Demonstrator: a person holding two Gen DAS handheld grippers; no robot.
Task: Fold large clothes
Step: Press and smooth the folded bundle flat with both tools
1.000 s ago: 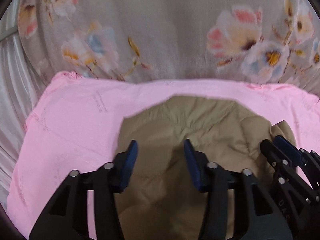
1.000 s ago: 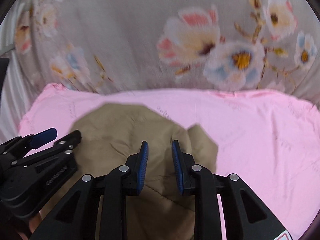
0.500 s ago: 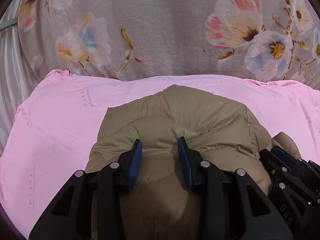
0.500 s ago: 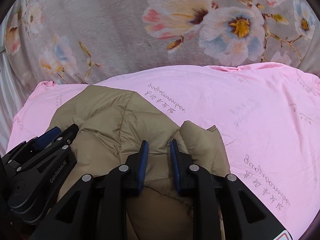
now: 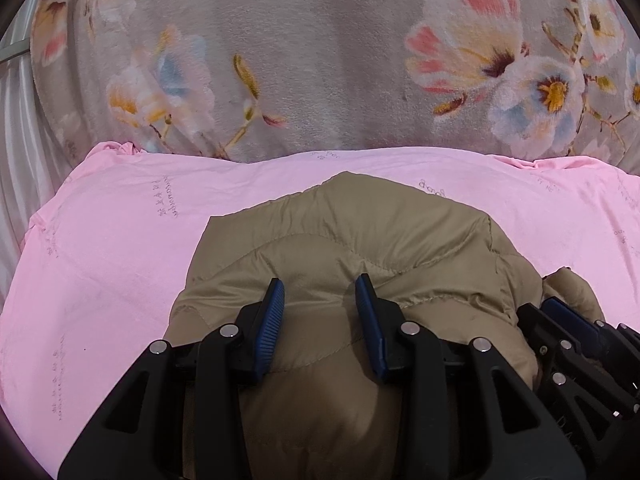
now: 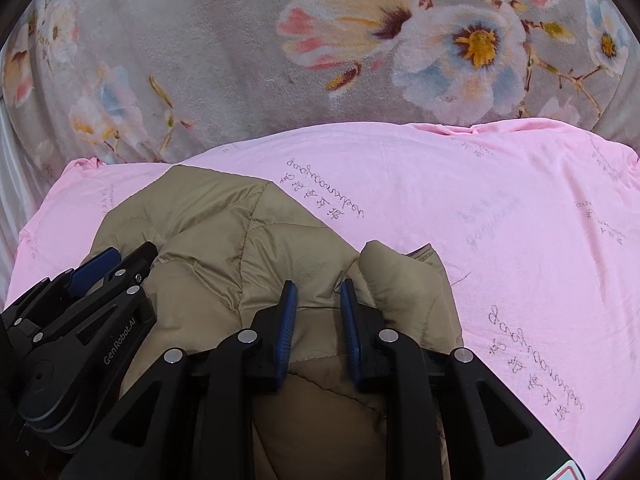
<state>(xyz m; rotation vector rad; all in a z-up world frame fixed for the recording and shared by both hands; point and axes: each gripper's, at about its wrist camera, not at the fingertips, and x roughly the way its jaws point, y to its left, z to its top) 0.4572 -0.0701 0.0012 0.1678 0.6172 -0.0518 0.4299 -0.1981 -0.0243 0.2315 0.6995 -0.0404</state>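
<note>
A tan quilted puffer jacket (image 5: 360,224) lies bunched on a pink sheet (image 5: 120,240). My left gripper (image 5: 320,284) has its blue pads pressed into a thick fold of the jacket that bulges up between them. In the right wrist view the jacket (image 6: 208,216) fills the lower left. My right gripper (image 6: 318,286) is shut on a narrower fold beside a puffed lobe of the jacket. The two grippers sit close side by side: the right one (image 5: 560,312) shows at the left view's right edge, and the left one (image 6: 100,264) at the right view's left edge.
The pink sheet (image 6: 500,208), printed with faint script, spreads wide to the right of the jacket. Behind it lies a grey plush blanket with large flowers (image 5: 320,60) (image 6: 200,40). Pale pleated fabric (image 5: 16,140) hangs at the far left edge.
Both grippers have come down with the jacket in them. The jacket, hanging and blurred a second ago, now rests on the pink sheet and reaches farther toward the floral blanket.
</note>
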